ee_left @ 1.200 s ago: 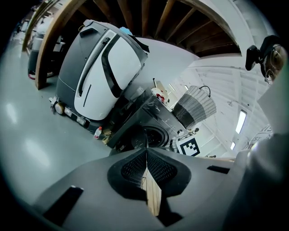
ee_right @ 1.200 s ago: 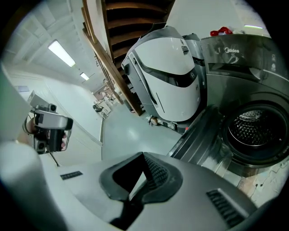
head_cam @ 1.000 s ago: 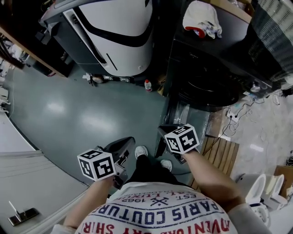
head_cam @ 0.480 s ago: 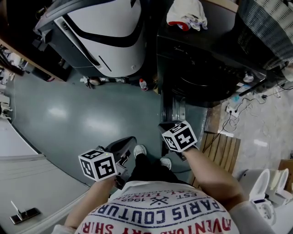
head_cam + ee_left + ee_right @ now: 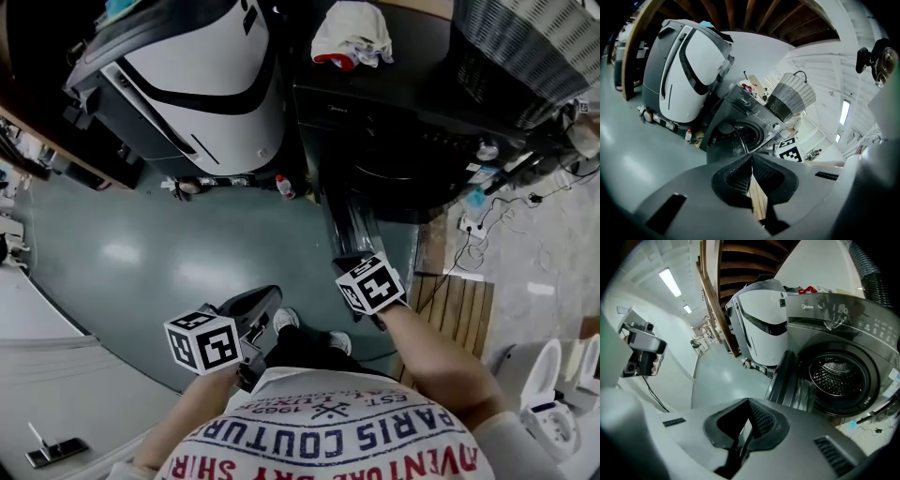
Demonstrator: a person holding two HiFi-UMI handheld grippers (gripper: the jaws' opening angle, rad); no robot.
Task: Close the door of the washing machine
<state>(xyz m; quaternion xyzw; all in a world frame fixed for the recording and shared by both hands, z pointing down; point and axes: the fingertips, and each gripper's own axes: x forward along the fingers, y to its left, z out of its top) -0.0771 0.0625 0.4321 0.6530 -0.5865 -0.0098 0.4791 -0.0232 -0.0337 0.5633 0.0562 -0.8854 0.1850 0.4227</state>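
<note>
The dark front-loading washing machine [image 5: 412, 131] stands ahead of me, its steel drum [image 5: 836, 376] showing. Its round door [image 5: 349, 225] hangs open toward me, edge-on in the head view and at the drum's left in the right gripper view [image 5: 790, 380]. My right gripper [image 5: 351, 270] is shut and empty, just short of the door's lower edge. Lower left, over the floor, my left gripper [image 5: 264, 298] is also shut and empty. In the left gripper view its jaws [image 5: 751, 176] point at the machine [image 5: 736, 138].
A large white and grey appliance [image 5: 206, 66] stands left of the washer, with a small bottle [image 5: 284, 187] between them on the floor. A cloth [image 5: 352, 33] and a wire basket [image 5: 516, 47] sit on top of the washer. A wooden slat mat [image 5: 459, 309] and cables [image 5: 469, 230] lie to the right.
The washer and its open door have slid left and lower in the head view, so I stand closer to them. Both grippers stay shut, and the right one is nearer the door.
</note>
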